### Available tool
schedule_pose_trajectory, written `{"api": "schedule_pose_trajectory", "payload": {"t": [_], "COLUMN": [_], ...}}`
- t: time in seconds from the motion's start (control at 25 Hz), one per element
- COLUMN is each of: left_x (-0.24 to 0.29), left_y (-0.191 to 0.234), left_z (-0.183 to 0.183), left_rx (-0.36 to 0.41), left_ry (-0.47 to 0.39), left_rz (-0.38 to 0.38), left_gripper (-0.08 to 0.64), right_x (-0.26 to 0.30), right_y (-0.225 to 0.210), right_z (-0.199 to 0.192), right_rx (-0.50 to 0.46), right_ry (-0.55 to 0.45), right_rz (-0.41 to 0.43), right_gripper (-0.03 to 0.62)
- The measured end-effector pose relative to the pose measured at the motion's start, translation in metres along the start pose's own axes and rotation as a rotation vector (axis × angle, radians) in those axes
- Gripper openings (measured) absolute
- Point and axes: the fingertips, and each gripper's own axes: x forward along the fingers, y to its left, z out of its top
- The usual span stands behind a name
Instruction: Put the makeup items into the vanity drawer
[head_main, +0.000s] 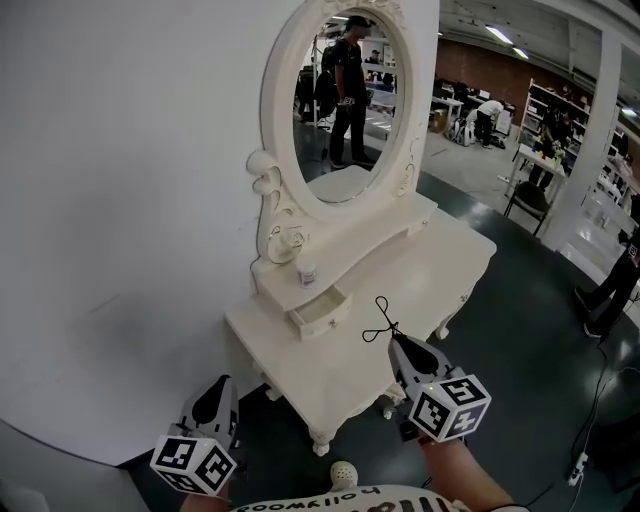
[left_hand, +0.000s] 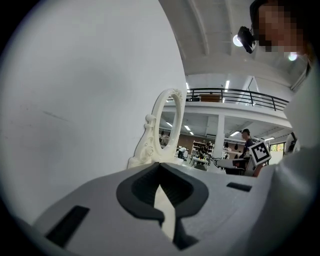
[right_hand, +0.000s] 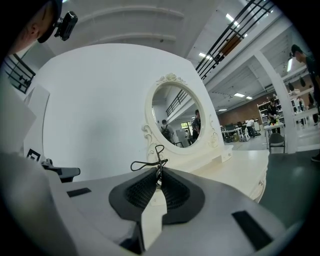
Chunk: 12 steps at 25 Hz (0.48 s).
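A white vanity with an oval mirror stands against the white wall. Its small drawer under the raised shelf is pulled partly out. A small bottle stands on the shelf just above that drawer. My right gripper hovers over the tabletop's front, to the right of the drawer, shut on a black looped eyelash curler. The curler sticks up from the jaw tips. My left gripper hangs low at the vanity's left corner, shut and empty.
The white wall runs along the left. Dark floor lies to the right, with a black chair, a white pillar and a cable with a power strip. People stand further off in the hall.
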Motion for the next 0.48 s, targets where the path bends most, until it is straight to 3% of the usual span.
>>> {"api": "schedule_pose_trajectory", "payload": {"t": [0.48], "left_x": [0.066], "left_y": [0.005], "left_z": [0.009], "left_rx": [-0.045], "left_ry": [-0.024], "left_rz": [0.059], "left_gripper": [0.008], "right_x": [0.076], "right_y": [-0.049], "right_z": [0.02], "right_rx": [0.004], "right_ry": [0.016], "right_rz": [0.087], "right_gripper": [0.049]}}
